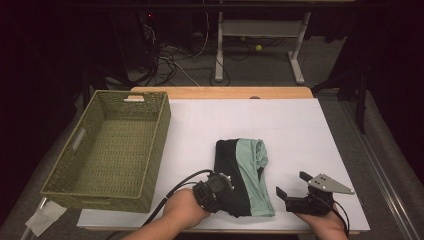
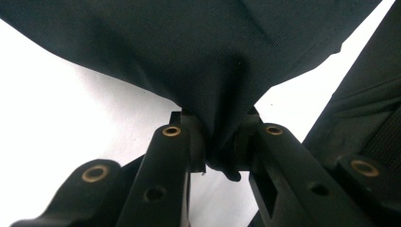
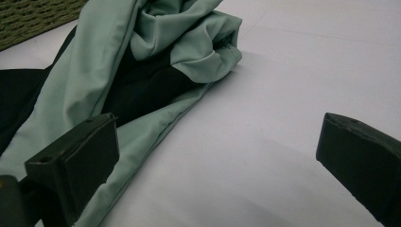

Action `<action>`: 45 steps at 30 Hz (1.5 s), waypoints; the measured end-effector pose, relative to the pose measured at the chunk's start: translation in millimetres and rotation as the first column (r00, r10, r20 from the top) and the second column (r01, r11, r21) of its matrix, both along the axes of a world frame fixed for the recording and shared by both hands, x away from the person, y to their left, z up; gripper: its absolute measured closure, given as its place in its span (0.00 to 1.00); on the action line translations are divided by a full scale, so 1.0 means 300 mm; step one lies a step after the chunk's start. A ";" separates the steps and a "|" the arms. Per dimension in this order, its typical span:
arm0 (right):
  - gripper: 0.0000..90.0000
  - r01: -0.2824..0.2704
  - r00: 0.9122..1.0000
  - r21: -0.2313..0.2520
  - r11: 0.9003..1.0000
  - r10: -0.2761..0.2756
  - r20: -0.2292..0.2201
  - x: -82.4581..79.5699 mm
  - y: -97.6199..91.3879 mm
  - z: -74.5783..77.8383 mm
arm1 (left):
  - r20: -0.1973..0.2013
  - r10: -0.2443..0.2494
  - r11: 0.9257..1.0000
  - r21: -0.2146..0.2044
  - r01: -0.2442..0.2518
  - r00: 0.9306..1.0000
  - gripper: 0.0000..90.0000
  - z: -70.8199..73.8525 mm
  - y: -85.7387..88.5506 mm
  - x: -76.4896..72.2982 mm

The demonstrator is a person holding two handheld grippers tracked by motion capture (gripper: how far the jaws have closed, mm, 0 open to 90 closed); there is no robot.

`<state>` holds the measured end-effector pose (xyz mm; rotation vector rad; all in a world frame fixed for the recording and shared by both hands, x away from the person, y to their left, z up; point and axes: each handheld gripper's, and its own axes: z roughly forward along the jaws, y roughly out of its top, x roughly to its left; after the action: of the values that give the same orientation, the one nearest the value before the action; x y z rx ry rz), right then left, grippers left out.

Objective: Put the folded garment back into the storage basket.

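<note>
Pinching the black edge of the folded garment point(image 1: 244, 175), the left gripper point(image 1: 227, 186) sits in the lower centre of the high view, jaws closed on the cloth. Its own view confirms it: a tuck of black fabric point(image 2: 222, 85) is bunched between the two pads, which are nearly together, with the cloth fanning out above them across the top of the frame.

The garment is black and mint green, folded into a long strip, lying on the white table cover point(image 1: 300, 130) just below frame centre, running from mid-frame down toward the bottom edge. Black half is on the left, green on the right.

The right gripper point(image 1: 292, 186) is at lower right in the high view, just beside the garment's green edge, jaws wide open, nothing between them. In the right gripper view the left pad point(image 3: 75, 161) sits over the green hem at lower left; whether it touches, I can't tell. The other pad point(image 3: 359, 156) is above bare cover at lower right.

A woven basket point(image 1: 80, 150) sits at the left of the frame, well apart from the garment.
</note>
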<state>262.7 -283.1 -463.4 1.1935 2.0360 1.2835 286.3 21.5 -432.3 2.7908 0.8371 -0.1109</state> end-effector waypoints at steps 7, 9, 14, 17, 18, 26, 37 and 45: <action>0.01 0.005 1.000 0.011 1.000 -0.005 0.009 -0.001 0.001 0.006 | 0.004 0.008 1.000 0.001 -0.008 1.000 0.87 0.005 0.026 -0.012; 0.01 0.002 1.000 0.004 1.000 -0.002 0.016 0.001 0.006 0.007 | 0.004 0.002 1.000 0.002 -0.002 1.000 0.87 0.005 0.031 -0.022; 0.01 -0.002 1.000 -0.010 1.000 0.002 0.015 0.007 0.027 0.004 | 0.007 0.002 1.000 -0.003 -0.002 1.000 0.87 0.004 0.052 -0.043; 0.00 -0.009 1.000 -0.007 1.000 0.009 0.011 0.014 0.046 0.007 | 0.002 0.008 1.000 -0.005 -0.008 1.000 0.87 0.000 0.066 -0.054; 0.00 -0.013 1.000 -0.005 1.000 0.013 0.018 0.016 0.054 0.010 | 0.001 0.007 1.000 -0.005 -0.007 1.000 0.87 0.000 0.069 -0.056; 0.00 -0.037 0.998 0.007 0.999 0.037 0.049 0.059 0.126 0.050 | -0.013 0.009 1.000 -0.013 -0.009 1.000 0.87 -0.011 0.070 -0.054; 0.02 -0.038 0.998 0.008 0.999 0.038 0.052 0.196 0.270 0.130 | -0.040 0.011 0.998 -0.057 -0.014 0.999 0.86 -0.022 0.089 -0.041; 0.08 -0.012 1.000 -0.010 1.000 0.011 -0.013 0.282 0.358 0.168 | -0.029 -0.011 0.998 -0.068 0.009 1.000 0.86 -0.025 0.092 -0.042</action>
<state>347.2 -175.8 -413.1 1.1905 2.0591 1.2726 273.7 49.0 -439.9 2.7364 0.8111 -0.1786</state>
